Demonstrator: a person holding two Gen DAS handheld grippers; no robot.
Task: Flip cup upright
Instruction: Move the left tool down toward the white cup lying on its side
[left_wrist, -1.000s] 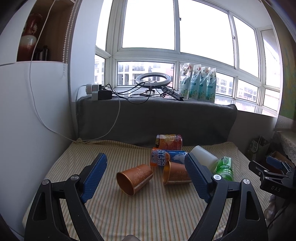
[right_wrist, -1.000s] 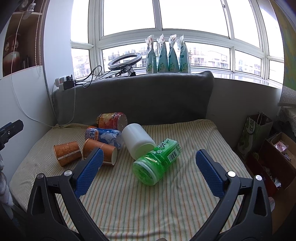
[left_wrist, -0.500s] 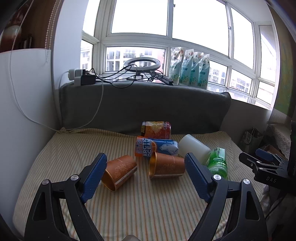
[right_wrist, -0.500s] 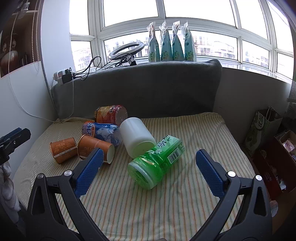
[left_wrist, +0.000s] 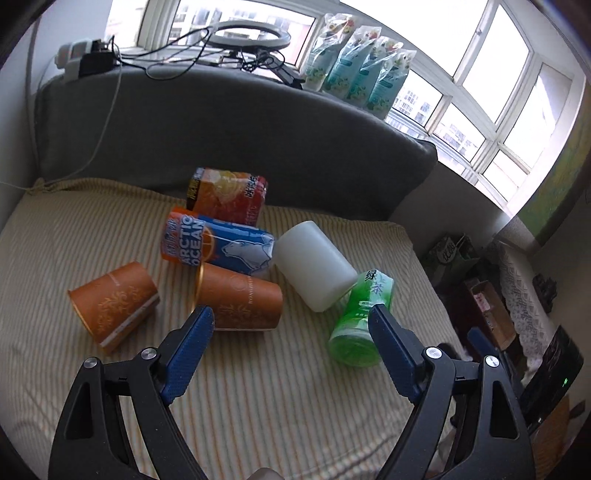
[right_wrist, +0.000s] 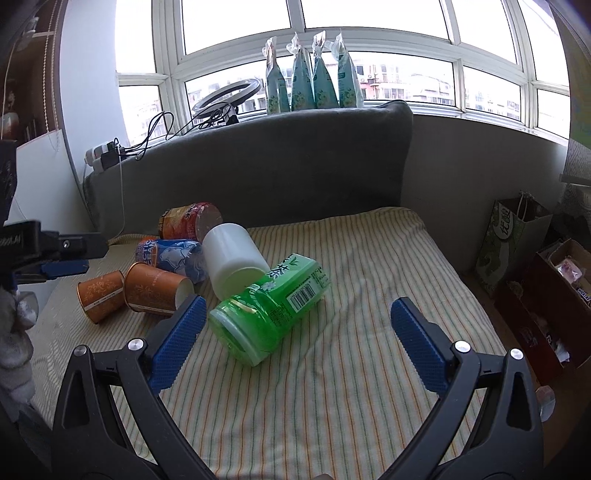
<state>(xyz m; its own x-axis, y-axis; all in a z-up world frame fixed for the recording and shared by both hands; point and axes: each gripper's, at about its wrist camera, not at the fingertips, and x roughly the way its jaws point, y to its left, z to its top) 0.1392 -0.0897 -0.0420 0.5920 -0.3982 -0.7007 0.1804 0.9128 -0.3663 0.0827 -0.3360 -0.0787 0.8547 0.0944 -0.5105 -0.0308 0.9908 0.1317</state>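
Observation:
Several cups lie on their sides on a striped cloth (left_wrist: 55, 240): two orange paper cups (left_wrist: 114, 306) (left_wrist: 238, 297), a blue Arctic Ocean cup (left_wrist: 218, 245), an orange-red printed cup (left_wrist: 227, 195), a white cup (left_wrist: 314, 271) and a green tea cup (left_wrist: 364, 314). My left gripper (left_wrist: 290, 317) is open and empty above the cloth, between the second orange cup and the green cup. My right gripper (right_wrist: 295, 314) is open and empty, with the green cup (right_wrist: 269, 302) between its fingers' line of sight. The white cup (right_wrist: 232, 258) and orange cups (right_wrist: 99, 295) (right_wrist: 155, 288) lie to its left.
A grey cushion (left_wrist: 240, 129) backs the cloth, with a ring light (left_wrist: 251, 33), cables and several pouches (left_wrist: 362, 70) on the sill behind. The cloth's right edge drops to bags and boxes on the floor (right_wrist: 546, 266). The left gripper shows at the left of the right wrist view (right_wrist: 55, 251).
My left gripper has moved forward, to the right and tilted down over the cups, which now look much closer. My right gripper has moved slightly closer to the green cup. No cup has moved.

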